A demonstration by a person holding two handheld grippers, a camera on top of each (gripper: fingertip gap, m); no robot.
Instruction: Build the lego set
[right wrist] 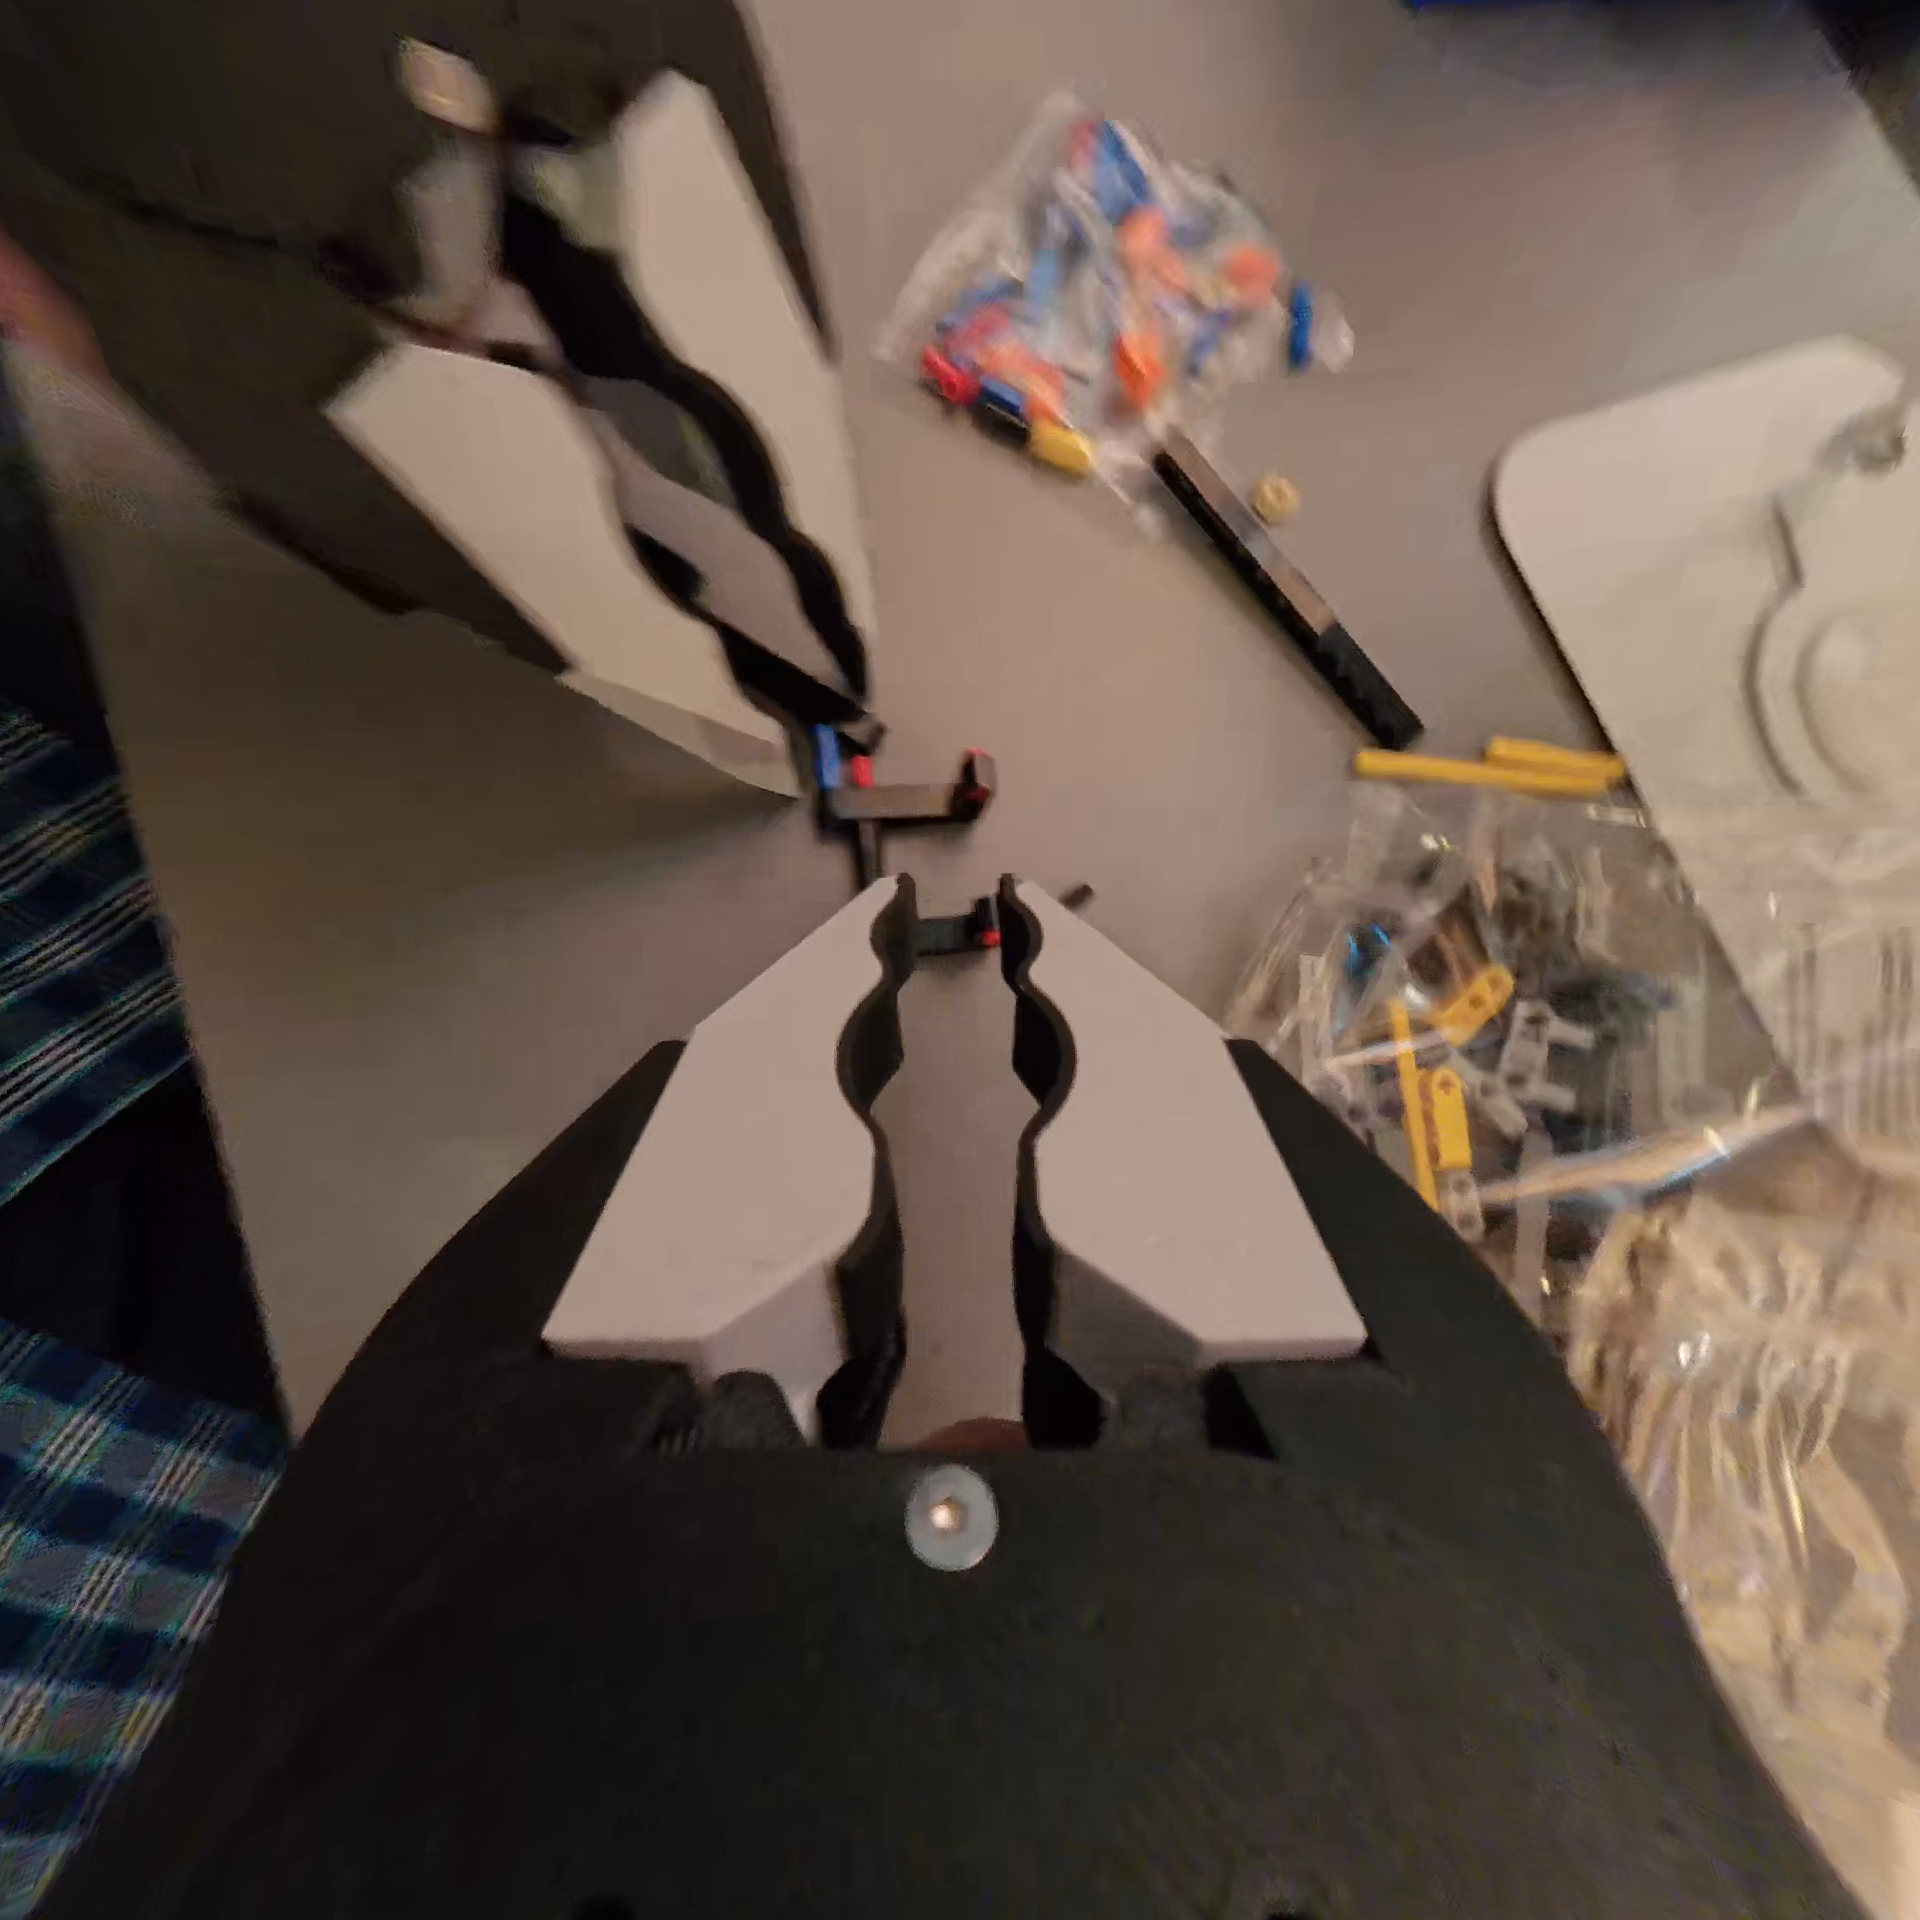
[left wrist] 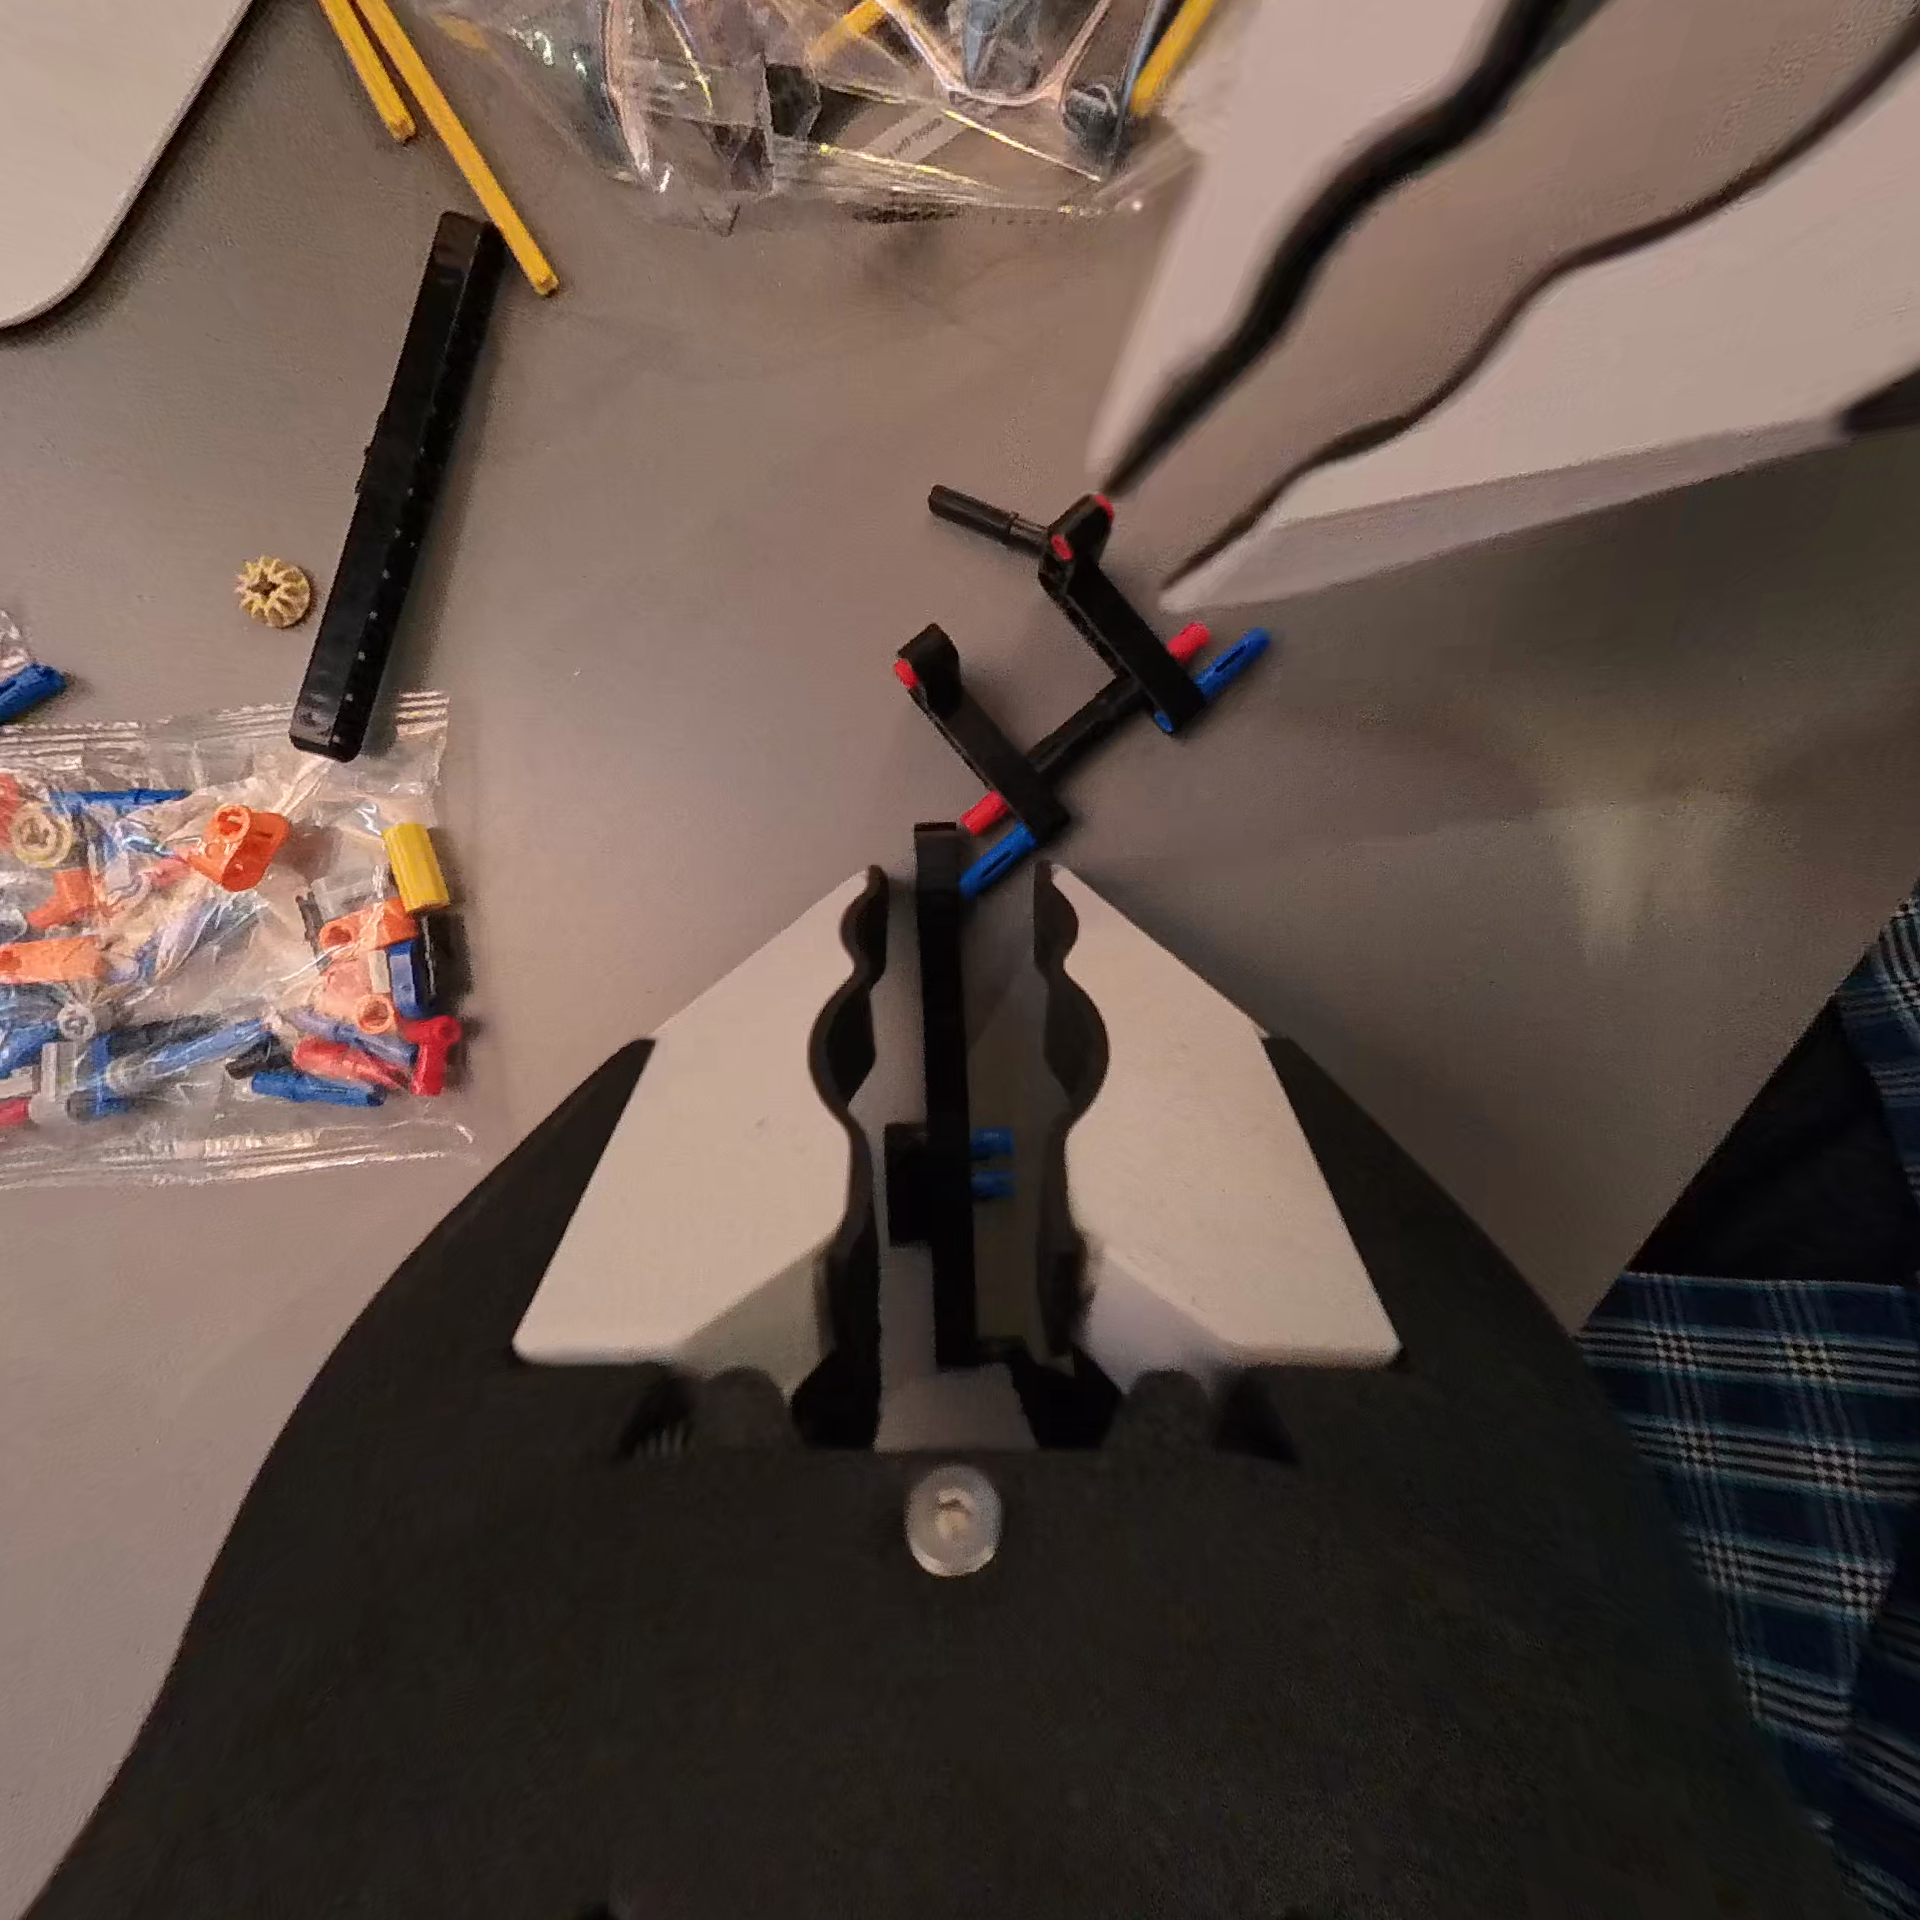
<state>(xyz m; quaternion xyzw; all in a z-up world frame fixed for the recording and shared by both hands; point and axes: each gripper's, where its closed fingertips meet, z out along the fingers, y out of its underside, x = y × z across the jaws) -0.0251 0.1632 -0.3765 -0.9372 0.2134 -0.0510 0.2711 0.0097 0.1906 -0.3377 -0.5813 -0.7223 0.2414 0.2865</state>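
Left wrist view: left hand-held gripper clamped on long black lego beam; black pinned lego frame just beyond on grey counter.
Right wrist view: right hand-held gripper parted, tips straddling frame's near arm; beam touching frame's far end.

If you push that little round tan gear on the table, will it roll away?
The tan gear lies flat on the grey table, so a push would probably slide it, not roll it. It looks small and light, so it may skid easily. Tipped onto its toothed edge, it could likely roll.
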